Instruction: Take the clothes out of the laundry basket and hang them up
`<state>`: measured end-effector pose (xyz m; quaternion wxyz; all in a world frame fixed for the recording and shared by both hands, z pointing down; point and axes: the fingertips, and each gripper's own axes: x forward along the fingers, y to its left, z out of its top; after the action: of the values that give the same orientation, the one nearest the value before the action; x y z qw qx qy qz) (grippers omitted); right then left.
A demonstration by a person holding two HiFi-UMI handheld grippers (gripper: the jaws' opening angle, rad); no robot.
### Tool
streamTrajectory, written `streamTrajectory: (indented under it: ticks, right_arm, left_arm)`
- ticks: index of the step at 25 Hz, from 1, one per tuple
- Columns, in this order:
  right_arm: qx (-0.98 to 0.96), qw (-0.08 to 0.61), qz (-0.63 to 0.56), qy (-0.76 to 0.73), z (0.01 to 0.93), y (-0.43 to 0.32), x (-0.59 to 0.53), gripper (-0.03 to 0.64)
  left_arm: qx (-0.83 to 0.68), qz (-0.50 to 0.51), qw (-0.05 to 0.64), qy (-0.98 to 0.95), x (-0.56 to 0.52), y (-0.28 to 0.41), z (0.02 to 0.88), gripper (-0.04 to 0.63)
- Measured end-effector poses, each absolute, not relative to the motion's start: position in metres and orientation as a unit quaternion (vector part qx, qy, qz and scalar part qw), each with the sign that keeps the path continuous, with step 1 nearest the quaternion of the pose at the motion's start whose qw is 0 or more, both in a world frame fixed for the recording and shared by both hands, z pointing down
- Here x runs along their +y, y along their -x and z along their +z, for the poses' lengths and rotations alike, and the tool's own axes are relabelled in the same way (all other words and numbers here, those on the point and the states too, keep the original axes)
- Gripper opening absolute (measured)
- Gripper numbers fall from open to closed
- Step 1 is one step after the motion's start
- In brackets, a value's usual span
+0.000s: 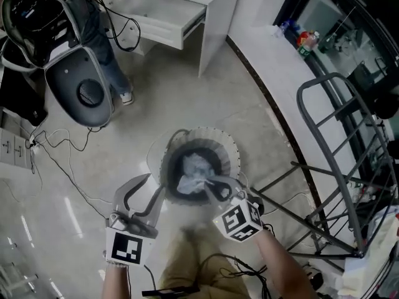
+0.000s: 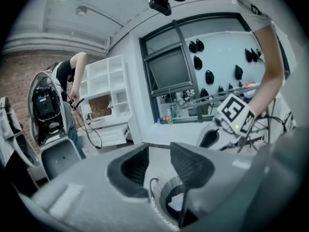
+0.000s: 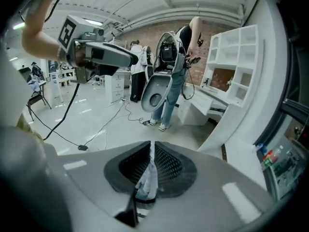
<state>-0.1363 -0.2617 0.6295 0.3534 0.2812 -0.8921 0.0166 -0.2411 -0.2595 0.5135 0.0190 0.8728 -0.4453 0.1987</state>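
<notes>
A round, pale laundry basket (image 1: 229, 147) stands on the floor below me, with light clothes in it. My right gripper (image 1: 211, 183) hangs over its mouth, shut on a light grey-white garment (image 1: 192, 174) that trails down towards the basket. In the right gripper view the garment (image 3: 146, 183) is pinched between the jaws of the right gripper (image 3: 150, 154) and hangs below them. My left gripper (image 1: 147, 187) is at the basket's left rim, open and empty. In the left gripper view the left gripper (image 2: 157, 161) has a clear gap, with the basket (image 2: 159, 202) beneath.
A grey folding drying rack (image 1: 336, 136) stands to the right of the basket. A person (image 1: 106, 48) works at a grey pod-shaped machine (image 1: 81, 86) at the upper left. White furniture (image 1: 181, 11) stands at the back. Cables (image 1: 62, 161) run across the floor.
</notes>
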Motion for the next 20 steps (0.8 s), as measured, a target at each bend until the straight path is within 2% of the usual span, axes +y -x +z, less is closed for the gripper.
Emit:
streamTrajectory:
  ticks: [6,14,20]
  right_arm:
    - [-0.882,0.319,0.018,-0.346,0.544,0.094,-0.272,0.028]
    - [-0.851,0.279,-0.035,-0.444,0.425,0.061,-0.277,0.028]
    - [-0.816,0.245,-0.099,-0.515,0.334,0.032,-0.268,0.028]
  left_arm:
    - [-0.411,0.185,-0.006,-0.892,-0.254,0.198,0.461,0.129]
    - [-0.329,0.173,-0.062,-0.926,-0.253,0.163,0.413,0.129]
    - [-0.258,0.183,-0.116,-0.942,-0.256,0.137,0.391,0.17]
